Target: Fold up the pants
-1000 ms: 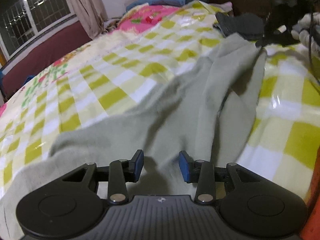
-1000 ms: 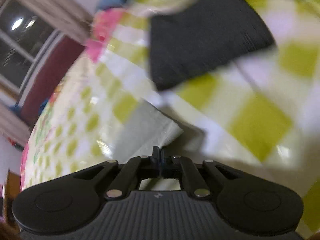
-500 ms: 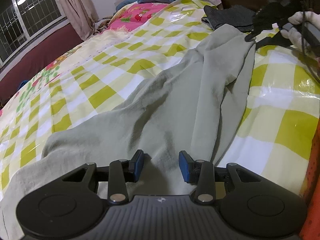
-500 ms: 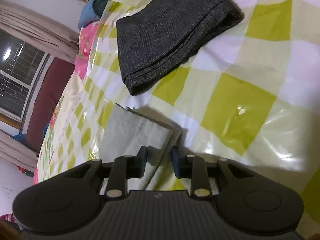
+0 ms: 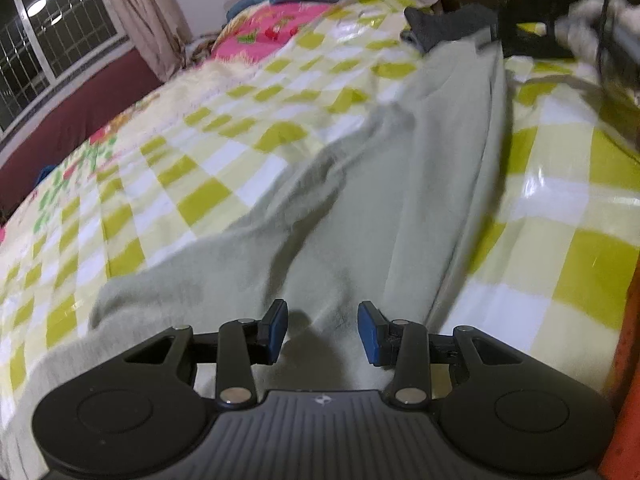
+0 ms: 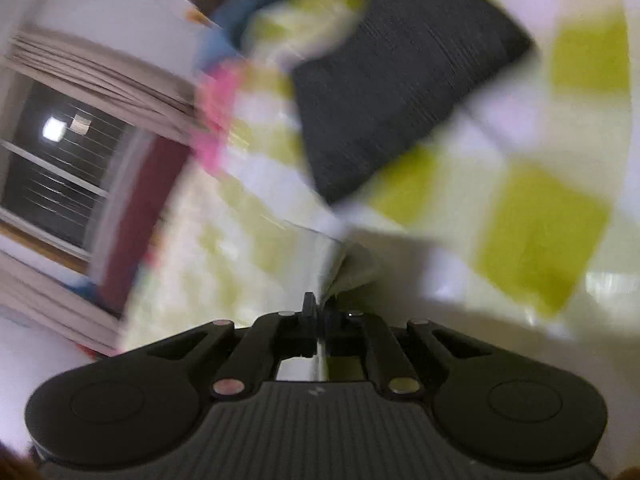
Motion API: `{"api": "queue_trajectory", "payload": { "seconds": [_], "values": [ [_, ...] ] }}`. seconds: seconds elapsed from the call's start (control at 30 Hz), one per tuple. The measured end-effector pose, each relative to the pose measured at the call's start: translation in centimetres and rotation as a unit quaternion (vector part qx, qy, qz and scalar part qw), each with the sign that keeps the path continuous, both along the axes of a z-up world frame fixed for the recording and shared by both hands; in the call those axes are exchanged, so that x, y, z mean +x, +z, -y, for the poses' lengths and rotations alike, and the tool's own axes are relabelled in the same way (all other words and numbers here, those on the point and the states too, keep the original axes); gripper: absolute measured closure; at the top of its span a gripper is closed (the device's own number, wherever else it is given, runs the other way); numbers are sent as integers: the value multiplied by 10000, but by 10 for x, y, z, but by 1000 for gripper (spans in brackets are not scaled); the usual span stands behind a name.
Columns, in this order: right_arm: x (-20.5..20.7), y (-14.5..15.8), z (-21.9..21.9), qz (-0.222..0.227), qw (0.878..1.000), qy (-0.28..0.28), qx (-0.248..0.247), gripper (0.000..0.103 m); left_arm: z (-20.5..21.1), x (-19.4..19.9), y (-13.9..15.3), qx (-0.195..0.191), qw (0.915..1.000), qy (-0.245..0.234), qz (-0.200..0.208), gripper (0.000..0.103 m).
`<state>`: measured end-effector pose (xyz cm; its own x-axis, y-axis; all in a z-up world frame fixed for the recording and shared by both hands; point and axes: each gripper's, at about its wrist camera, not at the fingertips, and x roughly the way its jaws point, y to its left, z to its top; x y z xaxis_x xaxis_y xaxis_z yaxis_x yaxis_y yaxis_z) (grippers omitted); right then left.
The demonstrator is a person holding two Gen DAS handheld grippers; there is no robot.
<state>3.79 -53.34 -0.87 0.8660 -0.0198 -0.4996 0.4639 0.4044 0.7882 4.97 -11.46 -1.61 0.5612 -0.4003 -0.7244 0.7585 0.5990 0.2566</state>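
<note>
pants in pale grey-green are lying stretched out ahead of the left gripper, running away from it across the yellow-checked bedcover toward the far right corner. they are looking rumpled, with long wrinkles and one leg overlapping the other, and no clean crosswise fold is showing yet, so the folding is judged to be at an early stage. the left gripper is hovering low over the near end of the cloth with its blue pads standing apart; fabric is lying beneath and between them, but nothing is being pinched. at the far end, the right gripper is sitting with its jaws pressed together on a thin corner of the pale fabric, which is peeking out just beyond its tips. just past that corner a folded dark grey garment is resting on the bedcover, apparently already dealt with. both views are blurring, so finer detail of the hem is hard to tell. what is left seems to be most of the job: aligning the legs, smoothing them, then bringing one end over the other.
</note>
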Motion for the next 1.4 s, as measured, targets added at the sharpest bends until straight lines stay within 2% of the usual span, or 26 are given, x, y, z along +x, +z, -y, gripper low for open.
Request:
{"api": "queue_trajectory", "payload": {
  "seconds": [0.07, 0.13, 0.17, 0.2, 0.27, 0.3, 0.33, 0.4, 0.43, 0.53, 0.6, 0.63, 0.67, 0.77, 0.87, 0.97, 1.03, 1.07, 1.13, 1.23, 1.3, 1.33, 1.4],
  "values": [
    [-15, 38, 1, 380, 9982, 66, -459, 99, 2, -3, 9, -135, 9999, -77, 71, 51],
    [-30, 54, 3, 271, 9952, -31, -945, 99, 6, -5, 10, -234, 9996, -156, 32, 45],
    [-35, 49, 6, 24, 9943, -117, -1059, 99, 9, -6, 6, -216, 9996, -159, -19, 43],
    [-35, 35, 12, -459, 9930, -178, -1071, 98, 12, -7, -2, -128, 9997, -177, -137, 42],
    [-34, -5, 20, -1667, 9819, -267, -857, 96, 14, -11, -16, 18, 9995, -187, -241, 42],
    [-38, -15, 19, -1787, 9803, -286, -785, 96, 11, -14, -18, 31, 9996, -202, -183, 42],
    [-45, -18, 17, -1637, 9832, -380, -711, 95, 8, -17, -16, 24, 9996, -213, -178, 41],
    [-55, -12, 15, -1461, 9860, -584, -550, 88, -1, -16, -9, -36, 9994, -197, -297, 41],
    [-57, -6, 13, -1470, 9851, -598, -664, 84, -5, -16, -6, -61, 9993, -187, -308, 41],
    [-51, 32, -18, -1738, 9640, -488, -1953, 84, -22, -12, 3, -147, 9998, 9, -149, 41],
    [-40, 56, -46, -1503, 9548, 24, -2566, 84, -36, -4, 9, -298, 9992, 222, -145, 41],
    [-27, 65, -65, -1275, 9527, 543, -2705, 81, -41, 1, 10, -335, 9989, 316, -124, 41],
    [-11, 69, -80, -1055, 9503, 1151, -2694, 72, -47, 7, 10, -346, 9985, 430, -69, 41],
    [51, 62, -135, -440, 9312, 2838, -2242, 67, -61, 23, 4, -320, 9965, 766, 17, 41],
    [112, 43, -181, -242, 9055, 3688, -2086, 65, -76, 33, -6, -254, 9937, 1096, 10, 41],
    [159, 19, -228, -274, 8705, 4520, -1928, 67, -98, 35, -13, -311, 9903, 1357, -17, 37],
    [181, -2, -254, -568, 8454, 4940, -1949, 65, -110, 34, -13, -383, 9888, 1444, -42, 36],
    [184, -9, -265, -784, 8320, 5176, -1838, 65, -115, 33, -12, -393, 9884, 1465, -31, 35],
    [176, -16, -284, -899, 8041, 5614, -1736, 65, -122, 29, -12, -429, 9877, 1505, -17, 32],
    [148, 0, -296, -592, 7674, 6167, -1652, 66, -128, 27, -12, -527, 9871, 1512, -28, 32],
    [146, 9, -295, -389, 7608, 6274, -1613, 67, -129, 27, -13, -546, 9871, 1506, -35, 32],
    [148, 12, -294, -348, 7637, 6214, -1716, 67, -128, 28, -12, -547, 9871, 1503, -44, 31],
    [167, 15, -285, -224, 7787, 6014, -1774, 65, -128, 29, -12, -557, 9870, 1505, -86, 31]
  ]
}}
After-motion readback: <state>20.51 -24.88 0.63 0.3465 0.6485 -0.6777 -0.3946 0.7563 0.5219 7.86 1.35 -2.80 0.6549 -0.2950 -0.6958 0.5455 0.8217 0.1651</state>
